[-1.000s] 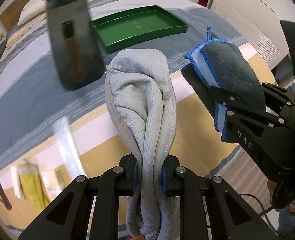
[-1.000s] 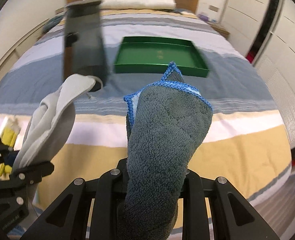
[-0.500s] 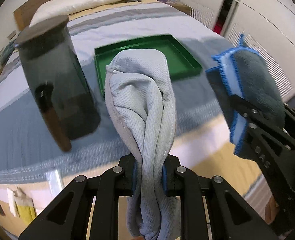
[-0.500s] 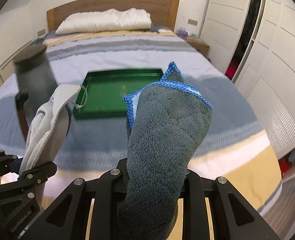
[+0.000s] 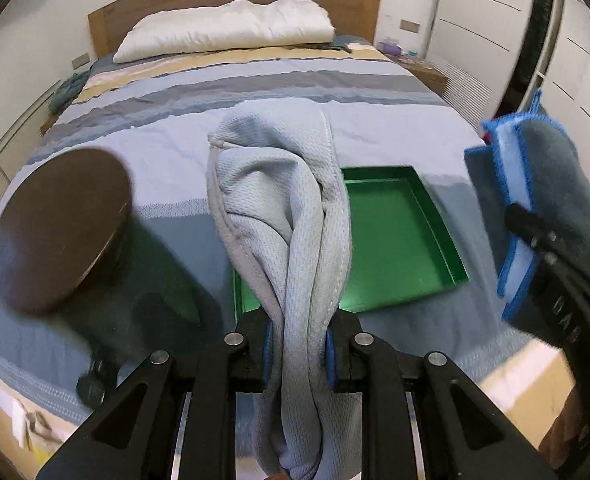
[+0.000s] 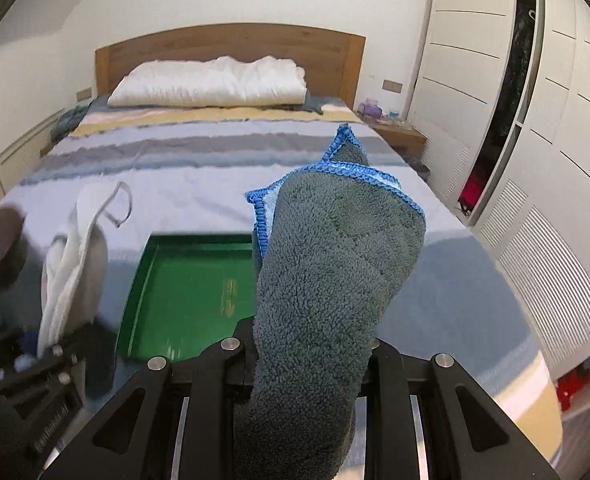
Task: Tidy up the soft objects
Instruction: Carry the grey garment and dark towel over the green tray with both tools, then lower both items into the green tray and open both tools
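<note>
— Right, what have I got in the left gripper (image 5: 297, 354)?

— From my seat, its jaws are squeezed nearly together on a pale grey mesh-knit cloth (image 5: 283, 216), bunched into a twisted roll. The blue pads (image 5: 267, 354) press on it from both sides; the cloth stands up past the fingertips and its tail hangs down behind them.

— And the right gripper (image 6: 309, 350)?

— Jaws narrow too, clamped on a thick dark grey fleece towel with blue stitched edging (image 6: 335, 264). The towel rises well above the fingers, folded over, with a light blue inner face showing at its upper left edge.

— Where are the two cloths relative to the tray?

— Both are up in the air over the striped bedspread (image 5: 175, 140). A shallow green rectangular metal tray (image 5: 395, 240) lies on the bed ahead of both grippers — I see it directly behind the mesh cloth in the left view and behind the fleece towel in the right view. Neither cloth touches it.

— Anything beside the tray?

— A dark smoky translucent jar with a flat brown lid (image 5: 63, 224) stands to its left, blurred. A white pillow (image 6: 211, 82) lies against the wooden headboard (image 6: 231, 46).
</note>
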Available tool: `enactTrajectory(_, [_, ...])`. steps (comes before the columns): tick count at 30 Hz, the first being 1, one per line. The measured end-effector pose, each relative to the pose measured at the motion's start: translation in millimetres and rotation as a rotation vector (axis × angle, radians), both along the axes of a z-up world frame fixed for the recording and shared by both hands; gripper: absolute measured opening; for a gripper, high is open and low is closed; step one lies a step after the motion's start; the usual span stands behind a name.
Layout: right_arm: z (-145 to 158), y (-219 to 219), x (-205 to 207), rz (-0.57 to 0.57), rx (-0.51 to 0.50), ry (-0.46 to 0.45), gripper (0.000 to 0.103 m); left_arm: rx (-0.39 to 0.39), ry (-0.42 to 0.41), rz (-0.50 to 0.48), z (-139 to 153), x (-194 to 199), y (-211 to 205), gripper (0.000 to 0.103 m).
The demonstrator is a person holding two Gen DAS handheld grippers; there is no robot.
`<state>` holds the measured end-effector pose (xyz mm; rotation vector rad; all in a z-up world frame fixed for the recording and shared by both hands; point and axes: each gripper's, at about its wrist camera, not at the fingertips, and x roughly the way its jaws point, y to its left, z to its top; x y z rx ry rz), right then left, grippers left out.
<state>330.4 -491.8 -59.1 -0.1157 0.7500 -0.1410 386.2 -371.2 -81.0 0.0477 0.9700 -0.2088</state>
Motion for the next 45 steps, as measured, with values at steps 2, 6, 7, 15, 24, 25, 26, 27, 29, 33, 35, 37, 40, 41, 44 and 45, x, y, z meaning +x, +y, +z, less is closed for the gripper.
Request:
enactTrajectory(2, [-5.4, -4.5, 11.3, 0.014, 0.014, -0.011, 0.022, 0.018, -0.02, 0.036, -5.7, 14.6, -3.2, 0.017])
enactTrajectory(6, [-30.7, -13.9, 7.8, 0.04, 0.03, -0.019, 0.022, 0.043, -0.053, 0.09, -14.9, 35.2, -2.5, 0.017])
enactTrajectory(7, [-36.4, -20.9, 10.7, 0.042, 0.026, -0.015, 0.022, 0.051, -0.058, 0.094, -15.8, 37.9, -4.1, 0.017])
enactTrajectory(15, [-72.7, -44.3, 65.3, 0.043, 0.026, 0.049, 0.023, 0.084, -0.013, 0.13, -35.5, 62.6, -14.5, 0.017])
enactTrajectory(24, [-115.1, -57.9, 116.2, 0.022, 0.047, 0.15, 0.023, 0.128, 0.048, 0.15, -71.9, 87.4, -26.0, 0.017])
enactTrajectory(25, [-120.0, -58.0, 121.6, 0.024, 0.054, 0.161, 0.023, 0.129, 0.057, 0.151, -75.0, 89.6, -25.8, 0.017])
enactTrajectory(26, [-122.3, -58.4, 131.4, 0.024, 0.054, 0.171, 0.023, 0.126, 0.066, 0.146, -76.5, 91.6, -26.5, 0.017])
enactTrajectory(27, [-124.7, -58.2, 145.0, 0.023, 0.053, 0.178, 0.023, 0.124, 0.07, 0.142, -78.3, 92.6, -26.3, 0.017])
enactTrajectory(29, [-128.3, -58.5, 153.8, 0.027, 0.057, 0.187, 0.023, 0.133, 0.072, 0.138, -83.1, 93.9, -28.0, 0.017])
enactTrajectory(33, [-130.4, -62.1, 159.9, 0.031, 0.053, 0.195, 0.023, 0.127, 0.084, 0.132, -90.8, 94.8, -27.4, 0.017])
enactTrajectory(35, [-134.3, -62.9, 163.9, 0.031, 0.044, 0.206, 0.023, 0.127, 0.095, 0.131, -94.0, 96.7, -25.9, 0.017])
enactTrajectory(37, [-143.3, -59.8, 167.8, 0.028, 0.045, 0.215, 0.023, 0.134, 0.095, 0.133, -96.8, 97.5, -26.8, 0.017])
enactTrajectory(40, [-148.2, -58.5, 169.8, 0.027, 0.045, 0.224, 0.024, 0.139, 0.099, 0.131, -100.2, 99.6, -27.4, 0.017])
enactTrajectory(41, [-149.0, -58.1, 171.6, 0.027, 0.044, 0.226, 0.025, 0.142, 0.099, 0.131, -101.1, 100.0, -28.0, 0.018])
enactTrajectory(44, [-149.5, -55.5, 176.7, 0.027, 0.042, 0.232, 0.026, 0.141, 0.105, 0.131, -103.0, 101.9, -28.9, 0.02])
enactTrajectory(45, [-150.2, -55.0, 177.9, 0.027, 0.038, 0.232, 0.027, 0.142, 0.103, 0.13, -103.2, 102.4, -29.3, 0.02])
